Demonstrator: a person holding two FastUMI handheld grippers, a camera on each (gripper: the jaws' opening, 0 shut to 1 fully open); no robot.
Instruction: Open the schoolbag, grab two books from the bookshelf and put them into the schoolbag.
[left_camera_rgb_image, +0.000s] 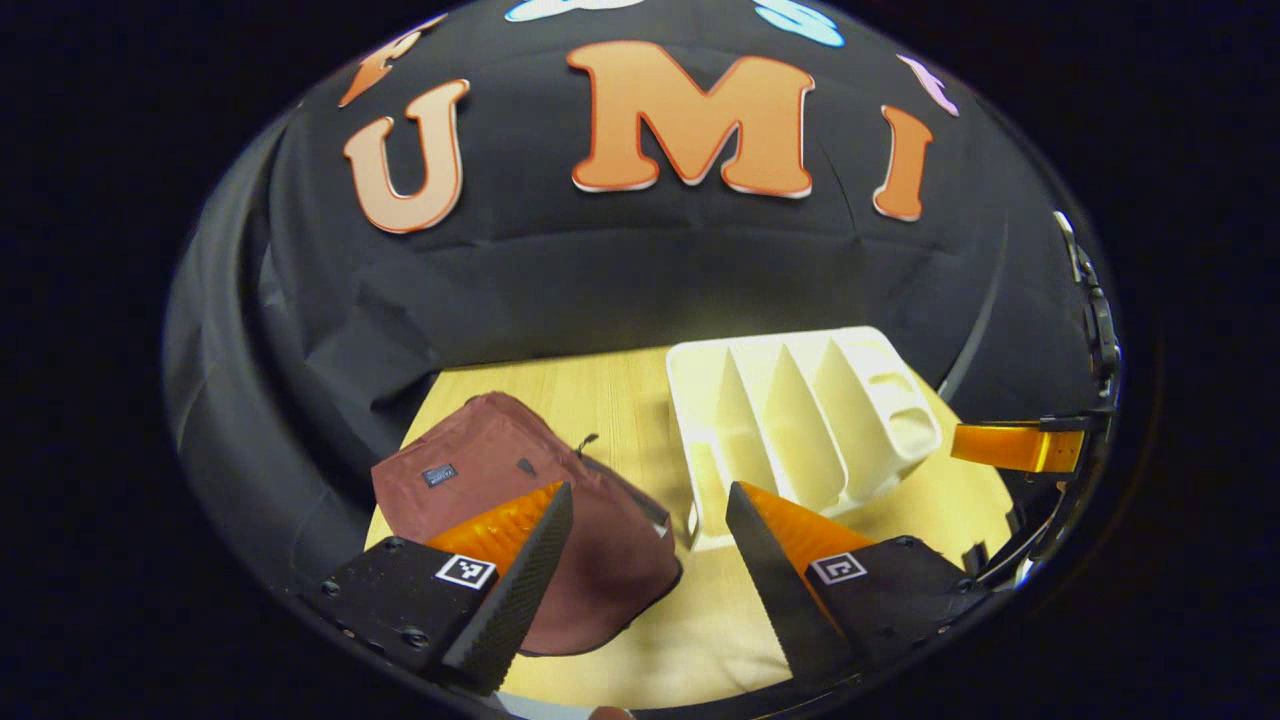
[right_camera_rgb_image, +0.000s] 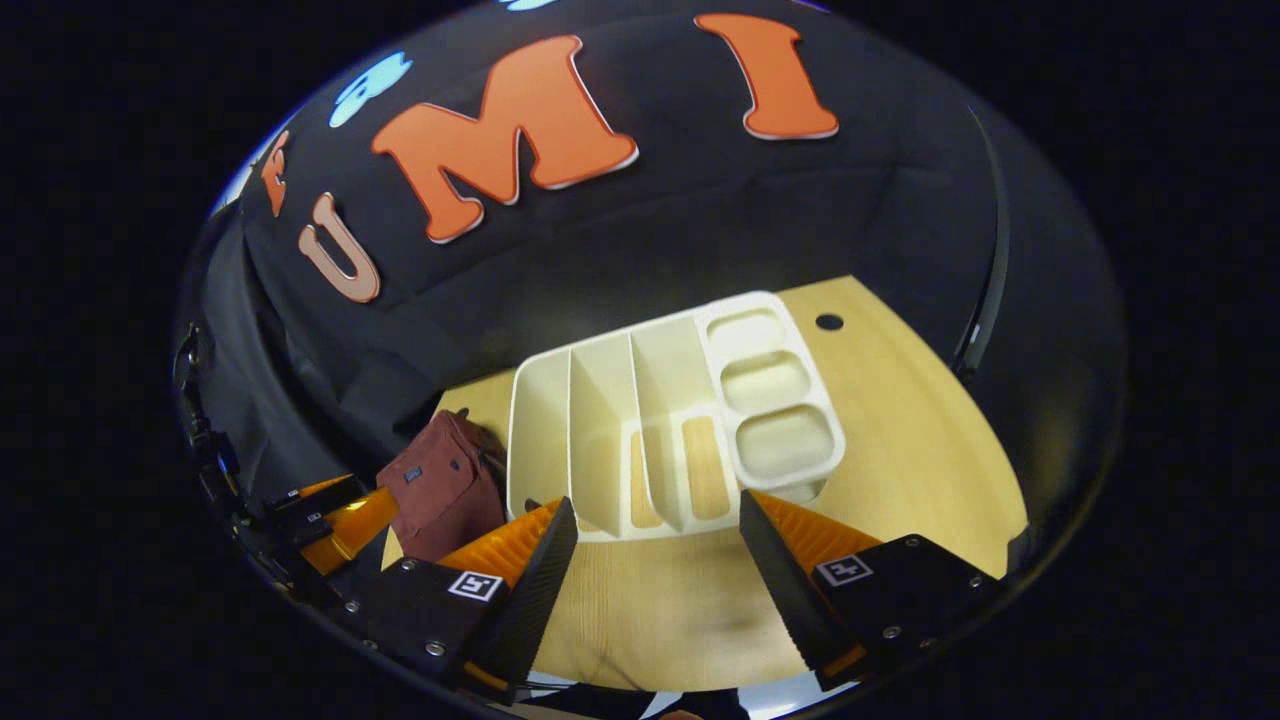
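- In the left gripper view, the left gripper (left_camera_rgb_image: 645, 555) hangs above the near part of the wooden worktop (left_camera_rgb_image: 690, 640), its fingers (left_camera_rgb_image: 520, 575) spread wide apart with nothing between them.
- Just past those fingers lies the schoolbag (left_camera_rgb_image: 520, 490), a dark red cloth bag lying flat on the worktop toward its left edge, a small dark patch on its upper face and a zip pull at its far side. Whether its zip is open cannot be told.
- Right of the schoolbag, near it, stands the bookshelf (left_camera_rgb_image: 800, 420), a pale cream rack with upright dividers and oval cut-outs in one end wall. No books are seen in its slots.
- In the right gripper view, the right gripper (right_camera_rgb_image: 655, 560) hangs over the near edge of the worktop, its fingers (right_camera_rgb_image: 535, 585) also wide open and empty.
- Straight beyond them sits the bookshelf, its slotted floor letting the wood show through.
- The schoolbag lies just beside the bookshelf, on its left.
- A small dark round hole (right_camera_rgb_image: 829, 322) marks the worktop near its far right corner.
- At the right rim of the left gripper view, the other gripper shows in part.
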